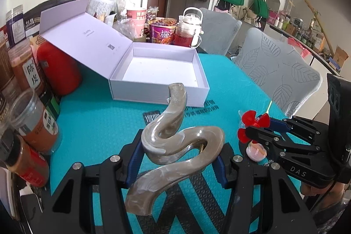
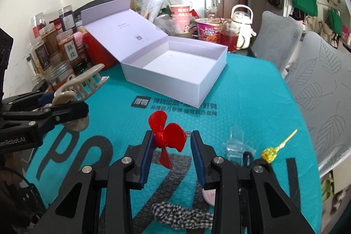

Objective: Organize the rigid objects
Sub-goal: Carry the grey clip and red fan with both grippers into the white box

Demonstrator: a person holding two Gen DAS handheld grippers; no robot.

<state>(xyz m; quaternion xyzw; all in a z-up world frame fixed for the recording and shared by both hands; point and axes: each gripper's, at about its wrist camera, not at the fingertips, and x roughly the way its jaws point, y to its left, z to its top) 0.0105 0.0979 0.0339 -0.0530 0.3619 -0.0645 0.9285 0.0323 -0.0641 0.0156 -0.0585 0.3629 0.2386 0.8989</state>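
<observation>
My left gripper [image 1: 178, 157] is shut on a large beige marbled hair claw clip [image 1: 175, 137], held above the teal mat; the clip also shows in the right wrist view [image 2: 81, 84]. My right gripper [image 2: 171, 144] is shut on a red three-blade propeller [image 2: 167, 137], also seen in the left wrist view [image 1: 252, 124]. The open white box [image 1: 164, 71] with its lid leaning back sits on the mat ahead of both grippers, empty inside; it also shows in the right wrist view [image 2: 182, 71].
On the mat near the right gripper lie a yellow lollipop [image 2: 274, 150], a clear plastic piece [image 2: 237, 142], a checked scrunchie [image 2: 175, 214] and a pink item [image 1: 255, 151]. Jars [image 1: 24, 67] and a red bottle [image 1: 59, 67] crowd the left edge. Cups and a kettle [image 1: 190, 25] stand behind the box. Grey chairs [image 1: 274, 67] stand at the right.
</observation>
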